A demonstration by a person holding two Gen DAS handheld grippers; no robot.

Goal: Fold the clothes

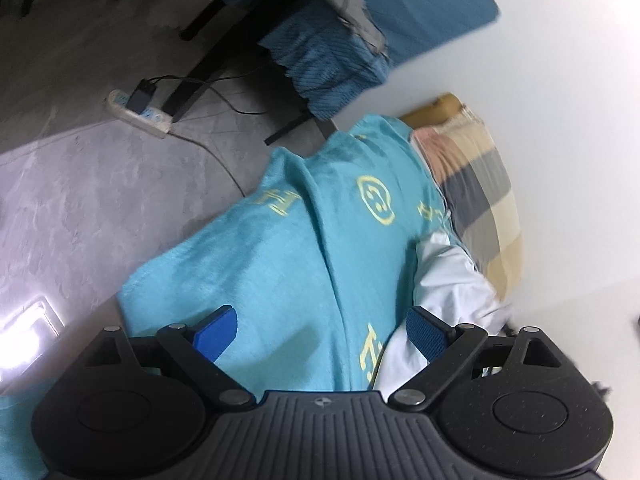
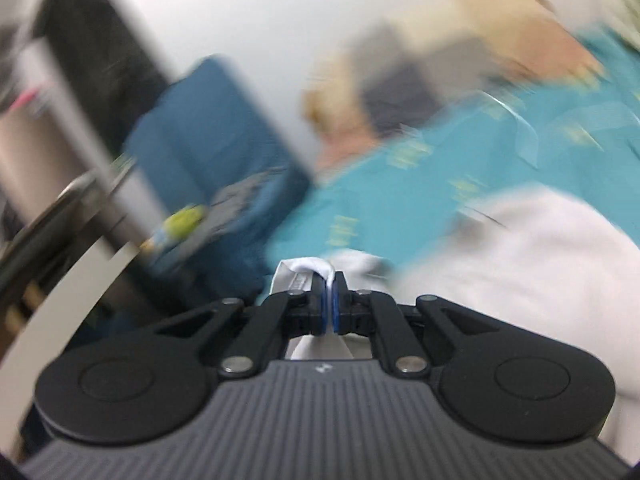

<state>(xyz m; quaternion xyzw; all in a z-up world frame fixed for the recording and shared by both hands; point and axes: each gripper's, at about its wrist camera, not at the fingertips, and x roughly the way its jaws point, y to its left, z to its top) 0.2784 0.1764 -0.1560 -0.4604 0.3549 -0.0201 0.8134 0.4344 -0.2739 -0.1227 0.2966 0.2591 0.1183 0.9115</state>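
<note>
A turquoise garment with yellow print (image 1: 288, 248) lies over the edge of a white table (image 1: 568, 128). My left gripper (image 1: 324, 332) is open just above it, with its blue pads (image 1: 218, 330) on either side of the cloth. A white garment (image 1: 448, 288) lies under its right pad. My right gripper (image 2: 329, 300) is shut on a fold of the white garment (image 2: 532, 264). The right wrist view is blurred by motion. The turquoise garment (image 2: 400, 184) lies beyond it.
A striped beige, grey and pink garment (image 1: 480, 192) lies beside the turquoise one. A dark blue folded cloth (image 1: 400, 28) sits at the far table edge, also in the right wrist view (image 2: 208, 136). A power strip with cables (image 1: 140, 112) lies on the grey floor.
</note>
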